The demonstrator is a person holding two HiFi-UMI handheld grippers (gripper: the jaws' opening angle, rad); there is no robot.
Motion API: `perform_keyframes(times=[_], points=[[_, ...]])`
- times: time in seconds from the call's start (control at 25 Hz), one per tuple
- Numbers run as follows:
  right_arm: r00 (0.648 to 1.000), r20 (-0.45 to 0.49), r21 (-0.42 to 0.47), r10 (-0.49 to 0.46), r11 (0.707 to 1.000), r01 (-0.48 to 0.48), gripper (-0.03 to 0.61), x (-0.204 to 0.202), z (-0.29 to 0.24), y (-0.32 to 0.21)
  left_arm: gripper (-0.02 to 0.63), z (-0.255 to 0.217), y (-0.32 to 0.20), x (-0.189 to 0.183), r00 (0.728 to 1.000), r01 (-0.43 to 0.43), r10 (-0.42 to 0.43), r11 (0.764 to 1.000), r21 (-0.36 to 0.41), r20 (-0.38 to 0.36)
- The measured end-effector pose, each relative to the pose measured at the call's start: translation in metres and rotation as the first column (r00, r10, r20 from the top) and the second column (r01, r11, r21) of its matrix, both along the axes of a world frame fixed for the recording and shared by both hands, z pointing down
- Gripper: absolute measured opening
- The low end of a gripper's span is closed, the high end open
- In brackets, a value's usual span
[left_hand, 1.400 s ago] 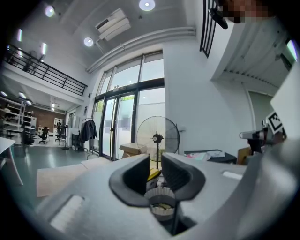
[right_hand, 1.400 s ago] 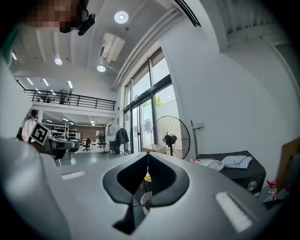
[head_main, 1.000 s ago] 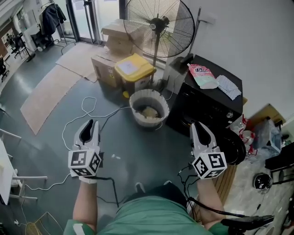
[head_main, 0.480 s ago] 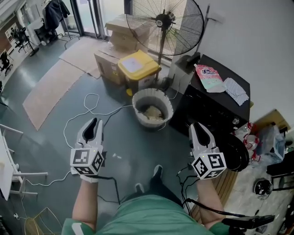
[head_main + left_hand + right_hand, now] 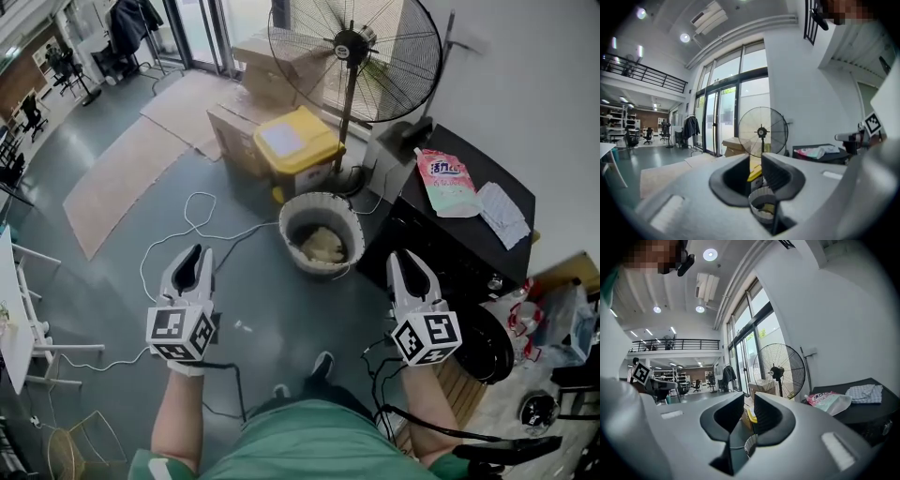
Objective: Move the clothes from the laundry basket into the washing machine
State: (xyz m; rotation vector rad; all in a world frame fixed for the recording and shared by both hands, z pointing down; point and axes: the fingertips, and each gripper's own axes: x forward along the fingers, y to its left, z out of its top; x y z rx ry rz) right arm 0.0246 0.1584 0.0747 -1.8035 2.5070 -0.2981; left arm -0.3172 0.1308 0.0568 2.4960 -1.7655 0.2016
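Note:
The round white laundry basket (image 5: pixel 322 208) stands on the grey floor ahead, with tan clothes (image 5: pixel 325 246) in its bottom. To its right is the black washing machine (image 5: pixel 436 246), whose round door (image 5: pixel 489 330) is swung open at the lower right. My left gripper (image 5: pixel 194 251) is held out left of the basket, well short of it, shut and empty. My right gripper (image 5: pixel 406 255) hangs beside the washer front, shut and empty too. The basket (image 5: pixel 761 206) shows low between the left jaws, and its rim (image 5: pixel 749 444) peeks under the right gripper (image 5: pixel 749 411).
A large pedestal fan (image 5: pixel 354 56) stands behind the basket, with a yellow-lidded bin (image 5: pixel 298 150) and cardboard boxes (image 5: pixel 272 66) to its left. A detergent pouch (image 5: pixel 447 183) and a folded cloth (image 5: pixel 504 214) lie on the washer. White cables (image 5: pixel 187 225) trail over the floor.
Both grippers and the person have moved forward toward the basket and washer, which now sit nearer and lower in the head view. Both grippers remain shut and empty.

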Motion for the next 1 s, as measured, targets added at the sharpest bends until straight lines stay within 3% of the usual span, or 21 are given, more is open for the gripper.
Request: perform_keyframes(times=[0.32, 0.56, 1.0], points=[[0.999, 0.01, 0.002, -0.041, 0.999, 0.041, 0.049, 0.025, 0.001, -0.045, 0.071, -0.005, -0.022, 0.022, 0.998, 0.062, -0.062, 0.998, 0.0, 0.007], [0.999, 0.025, 0.001, -0.047, 0.999, 0.047, 0.049, 0.039, 0.004, -0.062, 0.072, -0.001, -0.032, 0.042, 0.998, 0.056, -0.056, 0.998, -0.01, 0.023], [0.999, 0.004, 0.003, -0.037, 0.999, 0.037, 0.049, 0.03, 0.003, -0.091, 0.071, -0.003, -0.068, 0.032, 0.999, 0.045, -0.045, 0.999, 0.003, 0.006]])
